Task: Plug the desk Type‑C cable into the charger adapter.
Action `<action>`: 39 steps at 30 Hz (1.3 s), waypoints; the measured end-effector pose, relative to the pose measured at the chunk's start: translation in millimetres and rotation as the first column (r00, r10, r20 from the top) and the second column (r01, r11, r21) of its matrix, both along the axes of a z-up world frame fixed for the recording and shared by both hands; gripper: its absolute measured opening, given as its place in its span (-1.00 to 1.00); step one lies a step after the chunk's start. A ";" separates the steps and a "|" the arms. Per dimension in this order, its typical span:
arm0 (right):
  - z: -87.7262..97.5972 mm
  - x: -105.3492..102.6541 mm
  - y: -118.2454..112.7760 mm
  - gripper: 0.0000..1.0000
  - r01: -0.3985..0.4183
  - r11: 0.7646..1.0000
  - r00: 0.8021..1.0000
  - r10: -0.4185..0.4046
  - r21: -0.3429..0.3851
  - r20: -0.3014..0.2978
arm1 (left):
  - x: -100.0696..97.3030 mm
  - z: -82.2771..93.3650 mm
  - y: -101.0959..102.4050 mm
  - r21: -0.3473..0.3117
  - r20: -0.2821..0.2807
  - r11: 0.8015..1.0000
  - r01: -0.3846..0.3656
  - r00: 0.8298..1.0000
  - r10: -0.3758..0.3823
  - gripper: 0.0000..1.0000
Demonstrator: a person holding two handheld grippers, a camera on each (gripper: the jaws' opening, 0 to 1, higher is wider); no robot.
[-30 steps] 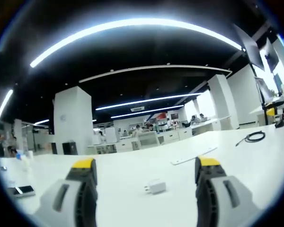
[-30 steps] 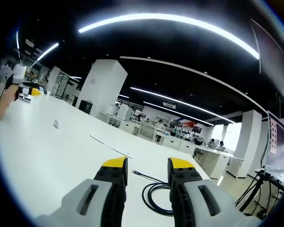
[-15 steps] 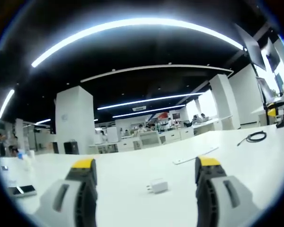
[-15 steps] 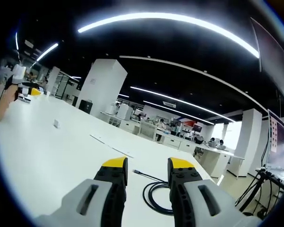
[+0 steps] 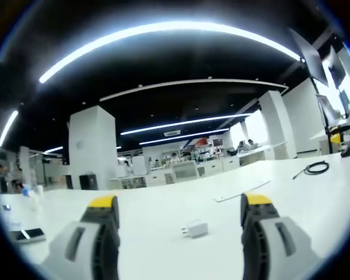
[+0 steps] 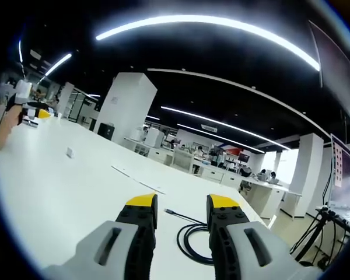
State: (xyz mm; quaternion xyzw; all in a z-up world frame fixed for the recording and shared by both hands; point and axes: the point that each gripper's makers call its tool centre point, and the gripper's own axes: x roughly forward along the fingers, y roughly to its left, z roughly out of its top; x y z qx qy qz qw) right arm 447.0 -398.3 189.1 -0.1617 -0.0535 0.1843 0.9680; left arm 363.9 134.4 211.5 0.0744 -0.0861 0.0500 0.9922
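Left gripper view. Left gripper [image 5: 181, 211]: grey jaws with yellow tips, spread wide apart, holding nothing, poised over white desk [image 5: 157, 213]. White charger adapter [image 5: 195, 228]: lying on the desk between the two jaws and a little beyond them, untouched. Black Type‑C cable [image 5: 312, 168]: coiled, far right on the same desk, well apart from the adapter. Flat white strip [image 5: 240, 191]: lying on the desk between adapter and cable. Phone [image 5: 25, 235]: near left, flat on the desk. Right gripper [image 5: 340, 140]: yellow-tipped, at far right edge beyond the cable; too small to read its jaws here. Beyond the desk: white pillar [image 5: 91, 149], rows of desks, long ceiling light strips.

Right gripper view. Right gripper [image 6: 182, 211]: jaws parted with a narrow gap, gripping nothing, low over the desk [image 6: 58, 186]. Type‑C cable [image 6: 189, 238]: coil lying just beyond and between the jaw tips, its plug end pointing left along the desk. Charger adapter [image 6: 69, 153]: small, far left on the desk. Left gripper [image 6: 30, 111]: far left, held in a hand; jaw spacing not readable here.
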 end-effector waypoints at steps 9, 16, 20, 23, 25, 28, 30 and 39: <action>0.1 -0.8 1.4 -0.34 -0.003 1.000 1.000 0.003 0.001 0.001 | -2.3 2.1 1.8 -0.006 0.010 1.000 -0.002 1.000 0.002 0.74; 0.4 -0.9 1.6 -0.34 -0.003 1.000 1.000 0.003 0.001 0.001 | -2.7 1.9 3.3 -0.011 0.008 1.000 -0.005 1.000 0.005 0.74; 0.0 -0.6 1.5 -0.34 -0.003 1.000 1.000 0.003 0.002 -0.001 | -3.0 2.1 6.1 -0.013 0.004 1.000 -0.009 1.000 0.009 0.74; -0.1 -0.6 1.7 -0.34 -0.004 1.000 1.000 0.004 0.002 -0.001 | -3.2 2.4 6.8 -0.014 0.005 1.000 -0.008 1.000 0.008 0.75; -0.1 -0.5 2.0 -0.34 -0.005 1.000 1.000 0.005 0.003 -0.002 | -3.2 2.5 7.0 -0.015 0.004 1.000 -0.007 1.000 0.007 0.77; -0.7 0.2 2.6 -0.34 -0.007 1.000 1.000 0.007 0.004 -0.005 | -0.8 -1.1 6.5 -0.017 -0.019 1.000 -0.003 1.000 0.003 0.78; -1.2 0.7 3.5 -0.34 -0.011 1.000 1.000 0.011 0.003 -0.007 | -0.2 -1.8 6.2 -0.021 -0.024 1.000 0.000 1.000 0.000 0.78; -4.2 7.1 0.7 -0.34 -0.006 1.000 1.000 0.006 0.021 -0.009 | -2.5 6.5 12.0 -0.025 -0.021 0.999 -0.021 1.000 0.021 0.78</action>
